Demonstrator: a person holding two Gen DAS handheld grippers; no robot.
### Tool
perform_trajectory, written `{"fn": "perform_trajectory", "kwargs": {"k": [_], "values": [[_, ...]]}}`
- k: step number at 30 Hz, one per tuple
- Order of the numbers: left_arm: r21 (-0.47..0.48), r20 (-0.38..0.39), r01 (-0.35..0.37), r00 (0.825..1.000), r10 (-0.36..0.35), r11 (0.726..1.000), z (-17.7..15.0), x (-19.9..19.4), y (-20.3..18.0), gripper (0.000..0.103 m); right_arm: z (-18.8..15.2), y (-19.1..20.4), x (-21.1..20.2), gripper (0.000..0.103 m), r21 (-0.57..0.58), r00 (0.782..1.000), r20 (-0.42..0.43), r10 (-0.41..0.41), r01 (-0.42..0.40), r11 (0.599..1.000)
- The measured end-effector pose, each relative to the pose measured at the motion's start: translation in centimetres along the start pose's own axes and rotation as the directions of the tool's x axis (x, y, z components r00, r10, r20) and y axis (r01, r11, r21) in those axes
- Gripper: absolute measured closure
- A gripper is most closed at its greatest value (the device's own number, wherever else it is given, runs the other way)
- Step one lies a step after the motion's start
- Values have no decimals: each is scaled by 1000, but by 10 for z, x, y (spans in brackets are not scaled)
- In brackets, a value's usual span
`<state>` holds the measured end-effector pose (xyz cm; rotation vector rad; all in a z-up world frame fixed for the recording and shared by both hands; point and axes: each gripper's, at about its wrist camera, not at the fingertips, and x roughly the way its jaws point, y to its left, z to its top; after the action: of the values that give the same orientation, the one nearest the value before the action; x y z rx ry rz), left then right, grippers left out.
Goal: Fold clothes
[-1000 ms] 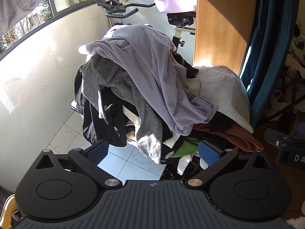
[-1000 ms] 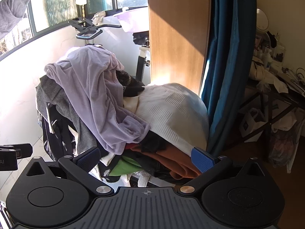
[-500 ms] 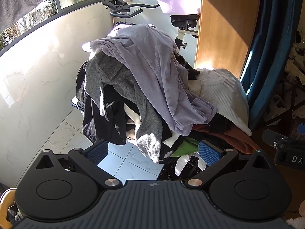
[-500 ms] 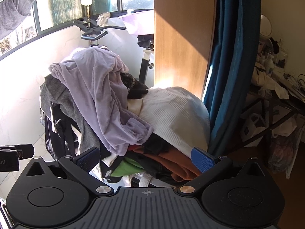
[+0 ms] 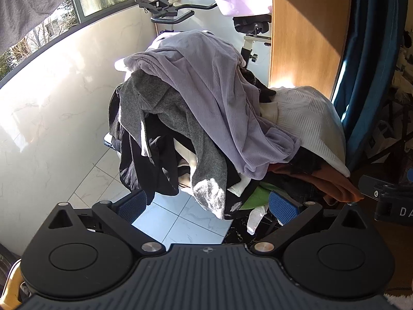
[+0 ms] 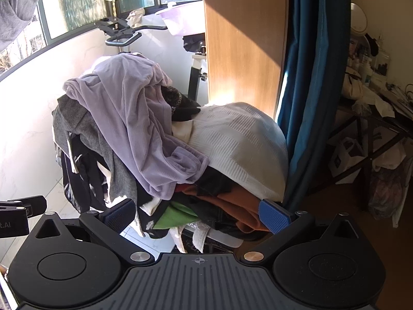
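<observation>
Clothes heap (image 5: 214,118) at 12 o'clock, unfolded, lilac top (image 6: 134,118) uppermost | my left gripper (image 5: 207,204) and right gripper (image 6: 197,215) both released, empty | risk: tugging one tangled garment topples the heap onto the floor (image 5: 185,222)

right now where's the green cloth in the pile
The green cloth sits low at the pile's front, under the lilac top and left of the orange garment, between the open right gripper's fingers.

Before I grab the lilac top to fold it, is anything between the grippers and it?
Nothing visible: the lilac top lies on top of the pile, open air before both open grippers, left and right.
</observation>
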<state>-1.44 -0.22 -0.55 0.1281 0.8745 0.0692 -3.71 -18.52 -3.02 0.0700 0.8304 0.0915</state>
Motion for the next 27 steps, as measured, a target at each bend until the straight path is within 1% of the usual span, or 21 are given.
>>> {"fn": "perform_trajectory", "kwargs": {"k": [5,11,17,20,23,24,27], "values": [[-29,-22,8,1000,-9,1000,1,5,6,0,2,-2,2,1,1,1000,1,2,-2,1000],[-29,-26,10,1000,-11,1000,1,8,5,0,2,-6,6,1,7,1000,-5,-1,1,1000],[-32,-49,21,999,-22,999,4,15,1,0,2,-10,10,1,12,1000,-12,-4,4,1000],[-40,-43,20,999,-22,999,6,15,2,0,3,-11,12,1,12,1000,-14,-4,5,1000],[-73,-33,38,999,-41,997,9,15,7,0,4,-10,11,1,1,1000,-1,20,-20,1000],[-87,-29,52,998,-55,995,10,16,10,0,5,-11,10,1,1,999,5,41,-41,999],[-126,-11,80,997,-82,989,13,16,18,0,10,-17,8,1,28,996,28,83,-83,996]]}}
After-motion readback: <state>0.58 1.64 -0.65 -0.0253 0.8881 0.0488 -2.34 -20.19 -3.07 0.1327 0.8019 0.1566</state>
